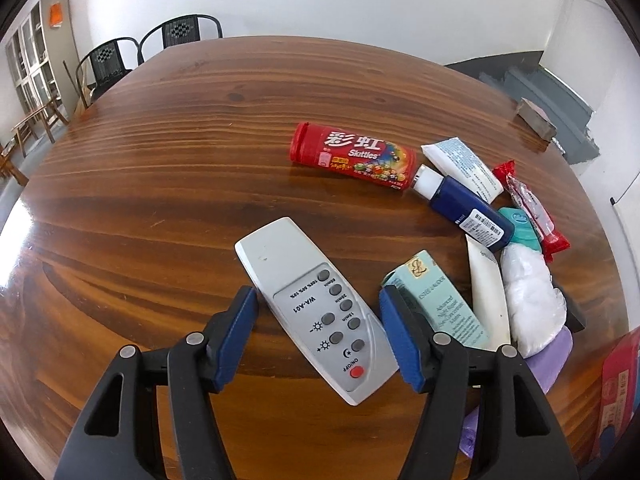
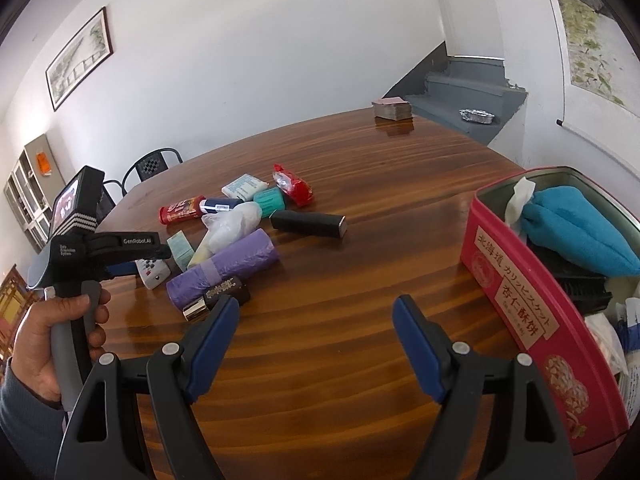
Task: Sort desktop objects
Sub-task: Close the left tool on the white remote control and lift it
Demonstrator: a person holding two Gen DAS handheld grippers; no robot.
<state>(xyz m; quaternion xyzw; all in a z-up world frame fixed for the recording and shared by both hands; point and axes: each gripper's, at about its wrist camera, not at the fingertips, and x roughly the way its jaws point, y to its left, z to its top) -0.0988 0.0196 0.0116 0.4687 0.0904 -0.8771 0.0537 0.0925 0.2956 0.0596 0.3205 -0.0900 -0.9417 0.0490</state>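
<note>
My left gripper [image 1: 318,294] is open, its jaws on either side of a grey remote control [image 1: 314,308] that lies flat on the wooden table [image 1: 160,200]. To its right lie a teal cosmetics box [image 1: 438,300], a red Skittles tube [image 1: 352,156], a blue bottle [image 1: 464,208], white tubes and a purple bag roll [image 1: 548,364]. My right gripper [image 2: 316,306] is open and empty over bare table, left of a red tin [image 2: 532,320] that holds a blue cloth [image 2: 576,228]. The left gripper also shows in the right wrist view [image 2: 132,268], over the remote [image 2: 152,274].
In the right wrist view a purple roll [image 2: 224,268], a small dark bottle with a gold cap [image 2: 218,296], a black bar [image 2: 308,224], a white bag [image 2: 232,224], a teal container [image 2: 270,200] and a red packet [image 2: 294,186] lie in a cluster. A card stack [image 2: 392,108] sits at the far edge. Chairs [image 1: 116,56] stand beyond the table.
</note>
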